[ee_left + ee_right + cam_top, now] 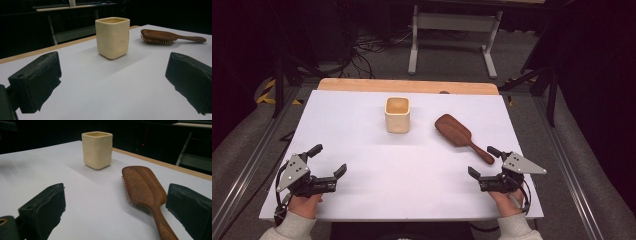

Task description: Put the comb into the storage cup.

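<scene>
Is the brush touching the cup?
Apart. The high view shows bare white table between the brush and the cup.

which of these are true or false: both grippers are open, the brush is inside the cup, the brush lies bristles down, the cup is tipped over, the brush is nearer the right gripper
1. Both grippers are open. True: the left gripper and the right gripper each have their jaws spread with nothing between them.
2. The brush is inside the cup. False: the wooden hairbrush lies on the white table, apart from the cream cup.
3. The brush lies bristles down. True: its smooth back faces up.
4. The cup is tipped over. False: it stands upright, opening up.
5. The brush is nearer the right gripper. True: its handle points toward that gripper.
</scene>
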Tool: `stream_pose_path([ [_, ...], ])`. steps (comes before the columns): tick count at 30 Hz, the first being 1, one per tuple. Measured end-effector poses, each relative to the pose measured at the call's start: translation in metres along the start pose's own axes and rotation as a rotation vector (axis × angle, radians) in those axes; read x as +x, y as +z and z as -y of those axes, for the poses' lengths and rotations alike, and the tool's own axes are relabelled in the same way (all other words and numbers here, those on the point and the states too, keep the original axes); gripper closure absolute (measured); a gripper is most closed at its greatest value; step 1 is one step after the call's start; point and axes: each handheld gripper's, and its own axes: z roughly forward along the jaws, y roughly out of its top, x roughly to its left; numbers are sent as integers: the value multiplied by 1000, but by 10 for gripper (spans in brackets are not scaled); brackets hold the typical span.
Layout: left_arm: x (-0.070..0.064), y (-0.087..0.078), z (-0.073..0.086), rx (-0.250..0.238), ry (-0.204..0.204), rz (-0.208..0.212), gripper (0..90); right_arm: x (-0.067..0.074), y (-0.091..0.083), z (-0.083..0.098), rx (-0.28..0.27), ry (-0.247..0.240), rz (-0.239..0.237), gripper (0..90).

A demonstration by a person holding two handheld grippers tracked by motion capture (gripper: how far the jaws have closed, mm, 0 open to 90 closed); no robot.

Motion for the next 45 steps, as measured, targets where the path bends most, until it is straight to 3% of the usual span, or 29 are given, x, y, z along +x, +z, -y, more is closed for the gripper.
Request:
stream_pose_path([
  [9, -1, 0, 0, 2, 11, 1, 12, -5, 13, -19, 28, -22, -30, 2],
  [14, 0, 0, 0, 2, 12, 2, 12, -10, 23, -33, 43, -47, -66, 37],
  [20, -1, 1, 0, 4, 11, 6, 12, -19, 31, -45, 67, -68, -56, 49],
  [25, -1, 1, 1, 4, 16, 7, 11, -27, 39, -52, 132, -59, -70, 49],
  [30, 0, 1, 1, 5, 16, 5, 11, -32, 46, -56, 154, -68, -85, 49],
  [45, 1, 2, 2, 11, 15, 14, 5, -48, 66, -66, 334, -109, -72, 11],
])
